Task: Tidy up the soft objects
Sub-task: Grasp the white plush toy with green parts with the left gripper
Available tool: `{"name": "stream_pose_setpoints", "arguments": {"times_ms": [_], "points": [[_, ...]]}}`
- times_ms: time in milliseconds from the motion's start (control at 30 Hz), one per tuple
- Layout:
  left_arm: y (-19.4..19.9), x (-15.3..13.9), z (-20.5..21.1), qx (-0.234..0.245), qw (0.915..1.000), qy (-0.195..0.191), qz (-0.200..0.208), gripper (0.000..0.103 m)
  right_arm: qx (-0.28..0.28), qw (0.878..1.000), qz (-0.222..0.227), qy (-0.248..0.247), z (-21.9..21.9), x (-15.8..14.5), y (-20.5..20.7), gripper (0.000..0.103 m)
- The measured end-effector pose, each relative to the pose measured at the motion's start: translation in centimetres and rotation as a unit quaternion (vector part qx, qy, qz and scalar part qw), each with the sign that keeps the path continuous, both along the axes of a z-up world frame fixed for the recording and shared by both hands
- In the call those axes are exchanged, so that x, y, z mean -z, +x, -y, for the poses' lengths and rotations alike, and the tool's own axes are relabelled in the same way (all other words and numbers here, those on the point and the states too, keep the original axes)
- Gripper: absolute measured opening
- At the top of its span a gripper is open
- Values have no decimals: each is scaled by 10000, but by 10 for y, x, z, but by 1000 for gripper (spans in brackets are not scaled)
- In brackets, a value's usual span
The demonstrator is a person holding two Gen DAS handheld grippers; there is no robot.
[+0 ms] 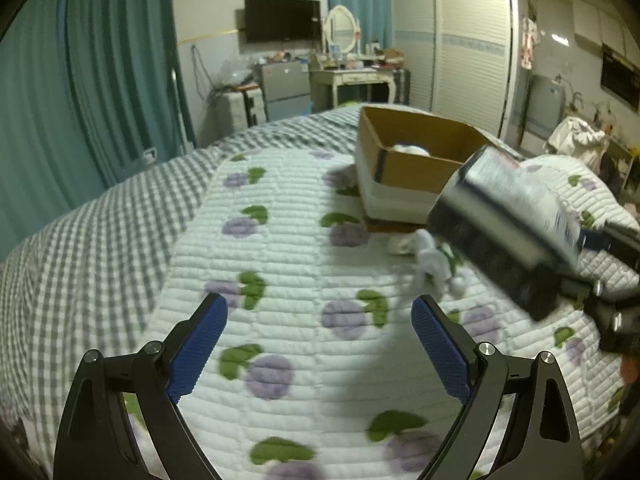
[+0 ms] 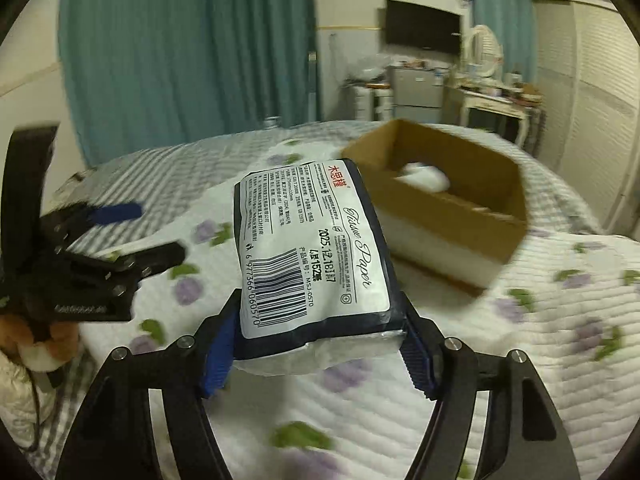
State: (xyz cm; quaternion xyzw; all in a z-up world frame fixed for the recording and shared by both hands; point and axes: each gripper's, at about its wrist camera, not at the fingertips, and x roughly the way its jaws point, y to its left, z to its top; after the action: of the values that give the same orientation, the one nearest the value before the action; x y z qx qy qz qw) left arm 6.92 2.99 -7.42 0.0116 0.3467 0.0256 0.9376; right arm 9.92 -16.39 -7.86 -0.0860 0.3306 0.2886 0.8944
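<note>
My right gripper [image 2: 320, 300] is shut on a pack of tissue paper [image 2: 316, 248], dark blue with a white label, held clear above the bed. The same pack [image 1: 516, 208] shows at the right of the left wrist view, in front of an open cardboard box [image 1: 404, 178]. The box [image 2: 460, 220] stands on the quilt and holds a white soft thing [image 2: 424, 176]. A small white and lavender soft item [image 1: 432, 260] lies on the quilt by the box. My left gripper [image 1: 320, 300] hangs open over the quilt, with nothing between its fingers.
The bed is covered by a white quilt with purple flowers [image 1: 300, 240] over a grey checked sheet [image 1: 100, 248]. Teal curtains [image 1: 100, 80] hang to the left. A dressing table [image 1: 348, 76], a TV and a wardrobe stand beyond the bed. Something brown and fluffy [image 2: 36, 340] sits at the lower left.
</note>
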Motion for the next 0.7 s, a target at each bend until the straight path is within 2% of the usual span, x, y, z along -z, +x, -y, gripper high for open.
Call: {"name": "stream_pose_setpoints", "arguments": {"times_ms": [167, 267, 367, 500, 600, 633, 700], "points": [[21, 8, 33, 87, 10000, 33, 7, 94, 665, 9971, -56, -363, 44, 4, 34, 70], [39, 22, 52, 244, 9996, -10, -108, 93, 851, 9953, -285, -351, 66, 14, 52, 70], [62, 43, 72, 441, 9983, -73, -380, 82, 828, 9953, -394, -316, 73, 18, 61, 70], [88, 61, 87, 535, 9968, -176, -560, 81, 752, 9954, -418, -423, 62, 28, 62, 71], [101, 69, 93, 508, 9970, -150, -573, 80, 733, 9955, -515, -309, 62, 36, 60, 71], [106, 73, 93, 506, 9967, -205, -606, 79, 728, 9955, -531, -299, 62, 38, 61, 71], [109, 77, 93, 542, 9955, -312, -712, 57, 691, 9956, -521, -351, 63, 40, 60, 71]]}}
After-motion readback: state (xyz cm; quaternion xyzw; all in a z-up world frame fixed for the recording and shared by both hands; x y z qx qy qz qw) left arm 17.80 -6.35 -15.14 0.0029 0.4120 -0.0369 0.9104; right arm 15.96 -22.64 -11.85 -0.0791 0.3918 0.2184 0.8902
